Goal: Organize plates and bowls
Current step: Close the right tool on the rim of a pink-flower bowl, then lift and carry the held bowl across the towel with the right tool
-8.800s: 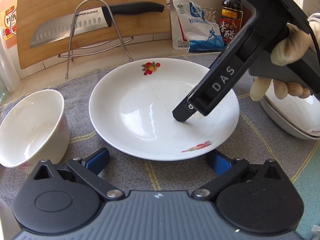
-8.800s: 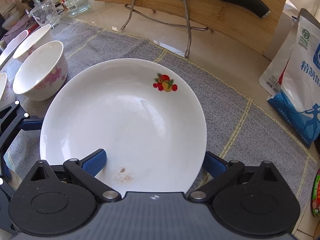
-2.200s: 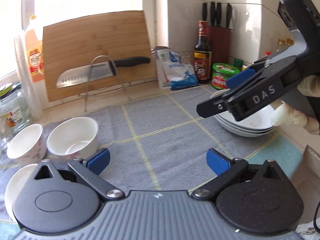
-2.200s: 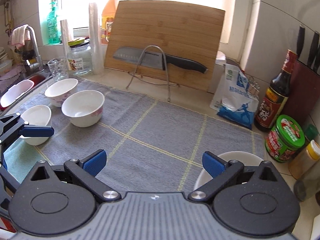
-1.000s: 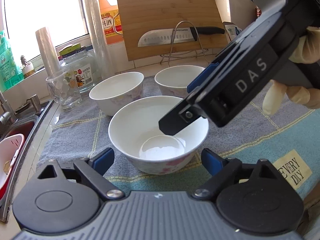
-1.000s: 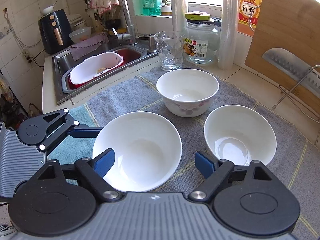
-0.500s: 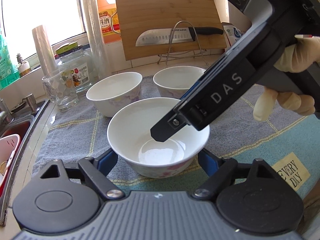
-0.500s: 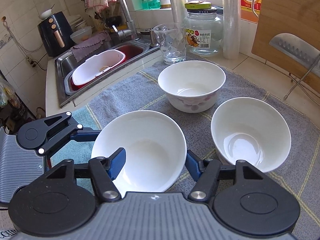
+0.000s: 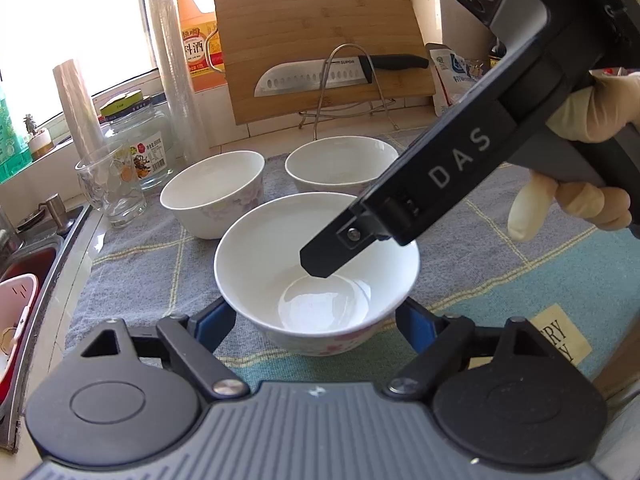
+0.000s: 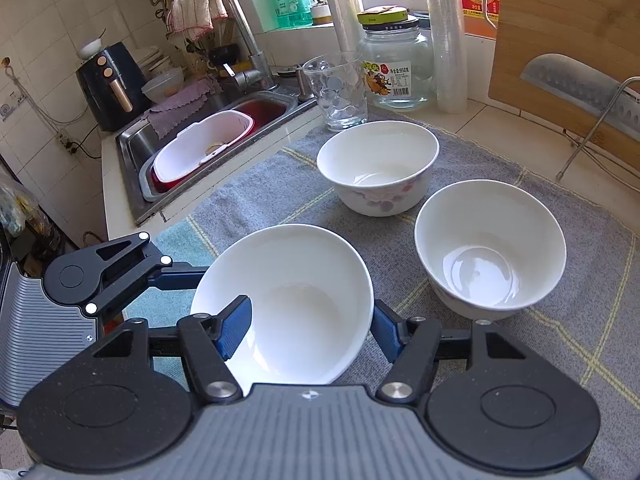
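Three white bowls stand on the mat. The near bowl (image 9: 260,264) (image 10: 304,280) rests where grey cloth meets teal. My left gripper (image 9: 314,320) is shut on it, a blue pad against each outer side. My right gripper (image 10: 310,330) comes in from the right and is shut on the same bowl, with one pad inside the wall and the other outside. In the left wrist view one of its fingers (image 9: 324,260) dips into the bowl. Two more bowls (image 9: 212,184) (image 9: 340,164) sit just behind, also in the right wrist view (image 10: 376,156) (image 10: 488,232).
A glass tumbler (image 10: 336,92) and a jar (image 10: 394,72) stand at the mat's far left, beside the sink (image 10: 208,148). A cutting board (image 9: 320,20) and a knife (image 9: 320,80) on a wire rack lean at the back. A gloved hand (image 9: 592,112) holds the right gripper.
Both grippers' jaws have closed in on the near bowl. The right gripper's finger has sunk lower into it. The bowls have stayed in place.
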Demonstrator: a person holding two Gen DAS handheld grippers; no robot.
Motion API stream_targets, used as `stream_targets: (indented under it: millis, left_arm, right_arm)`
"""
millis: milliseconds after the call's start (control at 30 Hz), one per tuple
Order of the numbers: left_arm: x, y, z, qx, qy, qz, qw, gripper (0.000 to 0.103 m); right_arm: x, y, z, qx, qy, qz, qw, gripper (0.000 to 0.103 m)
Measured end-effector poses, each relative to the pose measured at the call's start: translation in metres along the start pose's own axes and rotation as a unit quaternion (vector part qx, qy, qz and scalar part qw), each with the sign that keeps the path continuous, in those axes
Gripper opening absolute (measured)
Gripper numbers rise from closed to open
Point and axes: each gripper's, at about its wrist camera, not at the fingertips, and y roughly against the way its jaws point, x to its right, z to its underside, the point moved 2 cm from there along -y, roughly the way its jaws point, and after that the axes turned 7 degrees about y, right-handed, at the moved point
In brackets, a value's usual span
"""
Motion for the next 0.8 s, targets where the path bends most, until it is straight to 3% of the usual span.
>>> stream_targets:
  millis: [800]
  left_arm:
    - [0.079, 0.012, -0.01, -0.008, -0.043, 0.08, 0.9958, 0.086]
  right_arm:
    - [0.017, 0.081, 0.068, 0.021, -0.059, 0.052, 0.997, 0.07]
